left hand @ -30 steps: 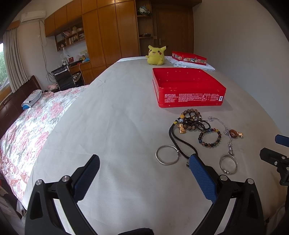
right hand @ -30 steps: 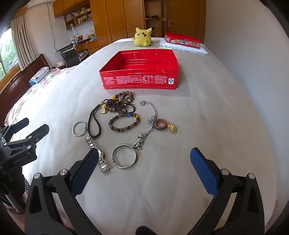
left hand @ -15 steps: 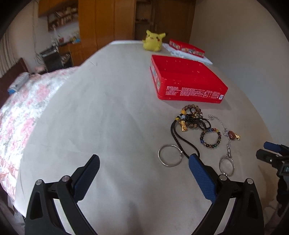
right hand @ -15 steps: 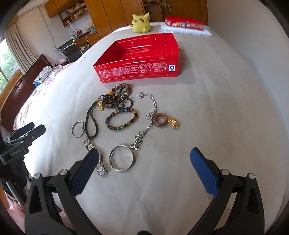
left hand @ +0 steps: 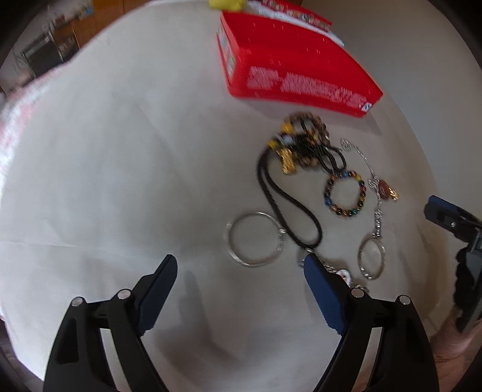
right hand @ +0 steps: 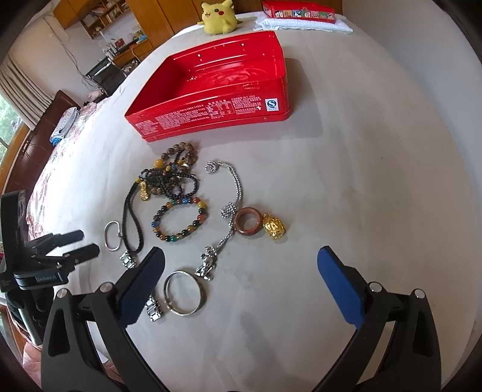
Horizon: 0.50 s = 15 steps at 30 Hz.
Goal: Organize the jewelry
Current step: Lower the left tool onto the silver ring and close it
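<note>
Left gripper (left hand: pixel 238 265): jaws apart, nothing between them; they have just been closing a little. It points steeply down at bare cloth, with the silver bangle (left hand: pixel 255 238) just beyond its right finger (left hand: pixel 323 297).

Right gripper (right hand: pixel 239 267): jaws wide apart, holding nothing. A second bangle (right hand: pixel 184 293) and a metal watch band (right hand: pixel 153 307) lie beside its left finger (right hand: pixel 141 286).

The jewelry lies loose on the white-covered surface (right hand: pixel 346 187), in front of the red tin (right hand: pixel 211 90), which is open and holds none of it. Noted pieces: a dark bead tangle (right hand: pixel 174 172) nearest the tin; a black cord (right hand: pixel 131 223); a coloured bead bracelet (right hand: pixel 180 220); a silver chain (right hand: pixel 232 193); a brown ring (right hand: pixel 248 224) touching a gold charm (right hand: pixel 273 226).

Behind the tin sit a yellow plush toy (right hand: pixel 218 15) and a second red box (right hand: pixel 298 10) on a folded white cloth (right hand: pixel 301 25).
</note>
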Tool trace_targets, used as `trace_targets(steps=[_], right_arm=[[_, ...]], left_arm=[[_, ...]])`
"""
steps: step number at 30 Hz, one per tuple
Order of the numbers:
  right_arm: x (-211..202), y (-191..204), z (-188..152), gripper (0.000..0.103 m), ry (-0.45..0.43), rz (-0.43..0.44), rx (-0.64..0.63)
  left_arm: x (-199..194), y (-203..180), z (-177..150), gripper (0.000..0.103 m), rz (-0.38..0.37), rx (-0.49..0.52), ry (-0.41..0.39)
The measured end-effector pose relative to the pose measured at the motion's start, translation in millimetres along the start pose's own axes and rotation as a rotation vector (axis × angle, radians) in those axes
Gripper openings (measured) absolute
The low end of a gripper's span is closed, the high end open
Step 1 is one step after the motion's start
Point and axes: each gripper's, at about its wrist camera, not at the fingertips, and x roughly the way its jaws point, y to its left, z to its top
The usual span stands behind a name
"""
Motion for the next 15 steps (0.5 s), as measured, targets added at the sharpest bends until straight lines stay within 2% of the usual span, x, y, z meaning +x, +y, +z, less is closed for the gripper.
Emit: trace_targets(steps=[5,7,11,12,15], right_arm=[[5.1,-0.6,3.4,0.1,0.013,0.003,-0.006],[6.1,-0.1,4.3,0.099,0.013,0.003,-0.013],[9.4,-1.3,7.5,0.097,0.017,-0.001,-0.016],[10.4,-2.0,8.6,0.095,0.02,0.0,-0.014],[15.7,-5.5,12.3,0.079,0.046,0.012,-0.003]], left_arm=[[14.4,-12.4,4.8,0.085,0.054,0.05,0.017],[19.5,-13.0,7.2,0.08,0.081,0.054,0.029],[25.2,-18.2,9.6,0.075,0.123,0.085,0.028],[25.7,-20.0,9.9,0.073,0.134,0.092,0.024],[30.6,-27.0,13.1,0.067,0.157,0.113,0.021]])
